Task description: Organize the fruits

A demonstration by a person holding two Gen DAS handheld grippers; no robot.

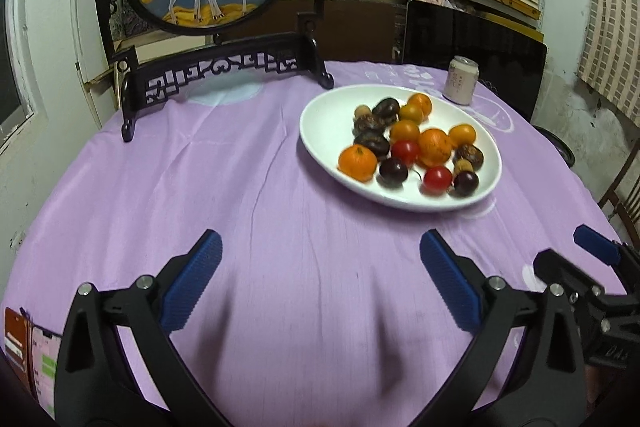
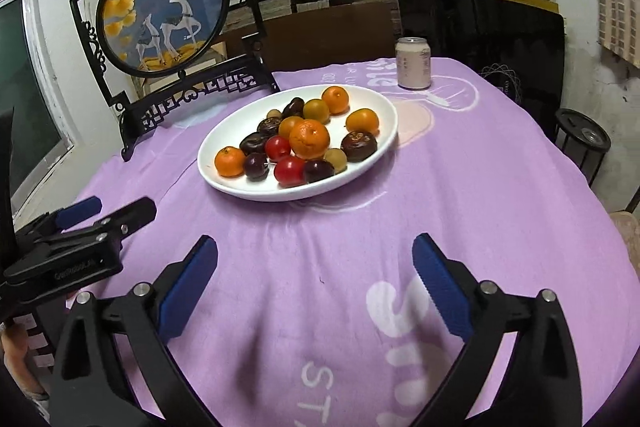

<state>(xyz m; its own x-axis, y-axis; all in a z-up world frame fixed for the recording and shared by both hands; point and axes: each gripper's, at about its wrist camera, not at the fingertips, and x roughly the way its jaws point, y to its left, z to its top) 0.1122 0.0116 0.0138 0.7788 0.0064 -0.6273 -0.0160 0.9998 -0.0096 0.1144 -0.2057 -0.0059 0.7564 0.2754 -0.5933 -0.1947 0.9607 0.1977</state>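
Over the purple cloth of the tabletop (image 2: 460,187), both claws hang low and short of the white plate (image 2: 224,183). Left claw (image 1: 320,279) spread wide, nothing between its blue pads; right claw (image 2: 316,279) just the same, wide apart and empty. All the fruit sits heaped on that plate: mandarins (image 2: 309,139), red cherry tomatoes (image 2: 289,170), dark plums (image 2: 318,170), brown chestnut-like pieces (image 2: 359,145), many touching.

Trouble spots? The pile is tight, so a claw reaching for one round fruit could nudge its neighbours and send them rolling over the shallow rim. Tomatoes look soft; too hard a pinch may split one. Smooth round skins could squirt out of the pads. A drink can (image 2: 413,63) stands just beyond the plate, and the framed deer screen (image 2: 162,11) behind it; a long reach might tip either. Both claws sit close side by side, so they may clash.
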